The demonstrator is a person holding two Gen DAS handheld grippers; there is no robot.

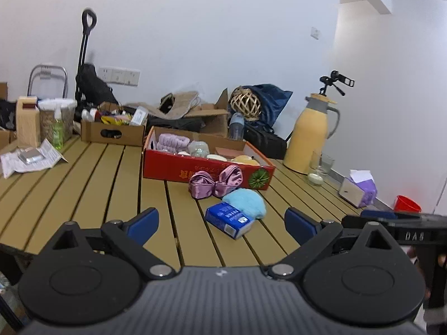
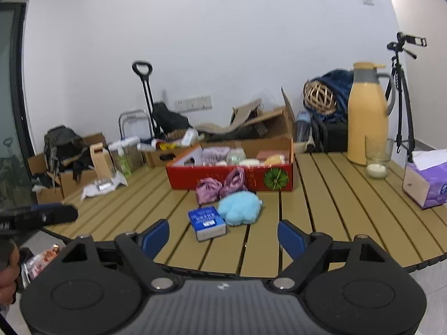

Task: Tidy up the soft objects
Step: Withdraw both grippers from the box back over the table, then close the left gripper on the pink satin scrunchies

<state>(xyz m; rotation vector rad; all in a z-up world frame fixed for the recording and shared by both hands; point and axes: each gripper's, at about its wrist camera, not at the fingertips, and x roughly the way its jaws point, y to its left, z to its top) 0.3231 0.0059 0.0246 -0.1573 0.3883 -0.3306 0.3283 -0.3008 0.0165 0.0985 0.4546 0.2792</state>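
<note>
On the slatted wooden table (image 1: 92,178) (image 2: 343,195) a shiny purple satin bow (image 1: 216,180) (image 2: 220,185) lies against the front of a red cardboard box (image 1: 173,167) (image 2: 190,178) that holds several soft items. Just in front of the bow sit a fluffy light-blue pad (image 1: 247,202) (image 2: 240,206) and a blue tissue pack (image 1: 229,219) (image 2: 206,222). My left gripper (image 1: 222,224) stands open and empty, short of the tissue pack. The right gripper (image 2: 223,236) is open too, nothing between its blue pads, near the table's front edge.
A yellow thermos jug (image 1: 310,136) (image 2: 367,111), a glass (image 2: 377,156) and a purple tissue box (image 1: 360,191) (image 2: 426,180) stand to the right. Cardboard boxes, bottles and papers crowd the far left. A red bucket (image 1: 406,203) sits beyond the table's right edge.
</note>
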